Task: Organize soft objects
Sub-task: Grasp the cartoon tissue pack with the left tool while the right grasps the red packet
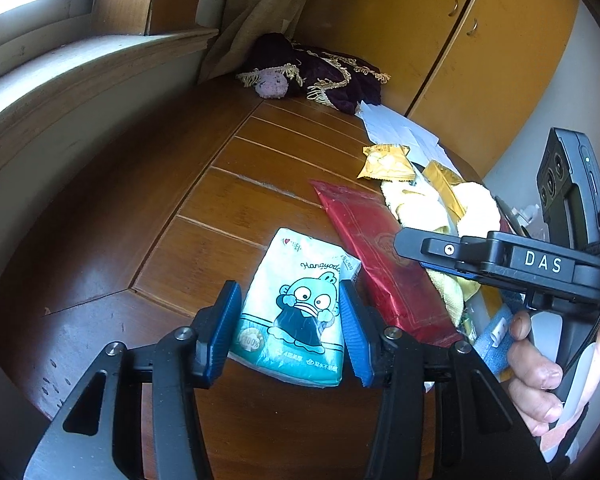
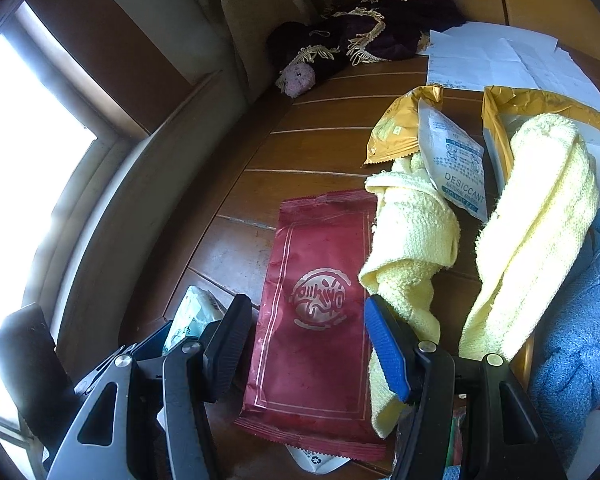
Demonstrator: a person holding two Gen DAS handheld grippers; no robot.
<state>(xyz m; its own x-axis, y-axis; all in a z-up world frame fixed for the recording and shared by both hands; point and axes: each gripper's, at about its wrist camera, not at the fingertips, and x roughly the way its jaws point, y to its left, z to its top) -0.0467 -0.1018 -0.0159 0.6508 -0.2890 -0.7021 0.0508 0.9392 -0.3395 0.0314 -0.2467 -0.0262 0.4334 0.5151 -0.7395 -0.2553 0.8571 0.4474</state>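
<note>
Here, left gripper point(image 1: 290, 330) straddles tissue pack point(image 1: 300, 312) on wooden table point(image 1: 100, 220), pads just beside pack, grip uncertain. Right gripper point(image 2: 306, 346) wide open, empty, above red packet point(image 2: 320, 304) beside yellow towel point(image 2: 412, 236). Risk: soft pack slips if pinch is loose.

wrist cams low, close, both see red packet point(image 1: 384, 256)
</note>
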